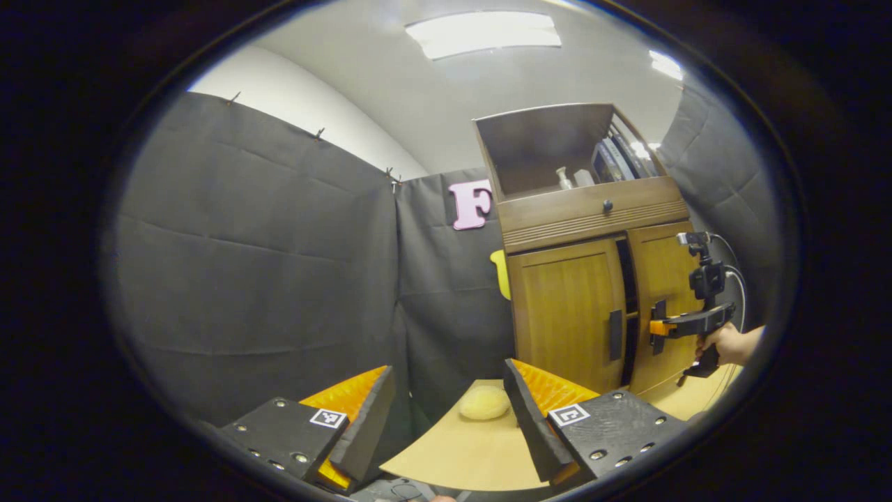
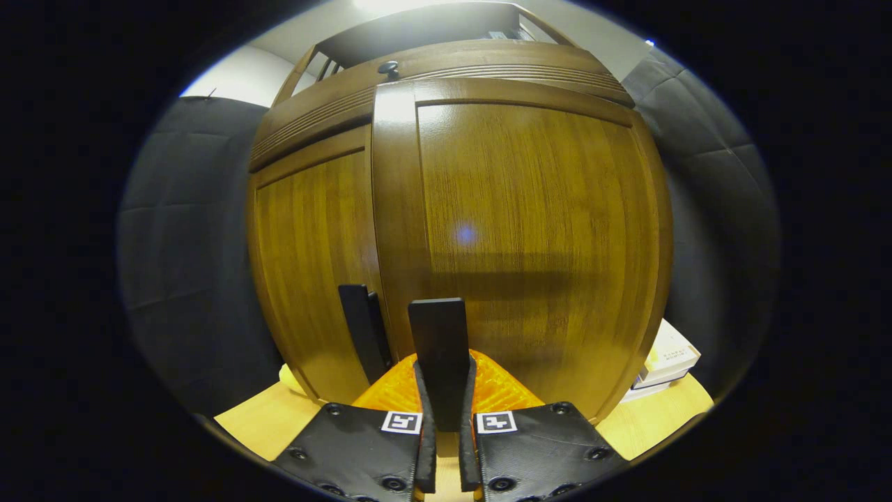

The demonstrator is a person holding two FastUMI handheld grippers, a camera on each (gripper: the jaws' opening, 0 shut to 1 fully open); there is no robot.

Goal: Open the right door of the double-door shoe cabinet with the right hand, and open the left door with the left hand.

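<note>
In the right gripper view the right claw (image 2: 444,418) is clamped on the right door's handle (image 2: 439,348), a black upright bar held between both fingers, its long axis vertical. The right door (image 2: 529,237) stands directly ahead of that claw, already swung a little off the cabinet face, so I judge the coming move to be a pull straight back toward the person. Just left of this handle sits the left door's handle (image 2: 361,328), also upright, on the left door (image 2: 313,265), which looks flush and shut.

In the left gripper view the left claw (image 1: 446,418) hangs spread wide, gripping nothing, well short of the shoe cabinet (image 1: 592,279), which lies ahead and to its right on the table (image 1: 460,453). The right claw is clearly the nearer one.

Count: two doors, two handles, two claws, one cabinet.
</note>
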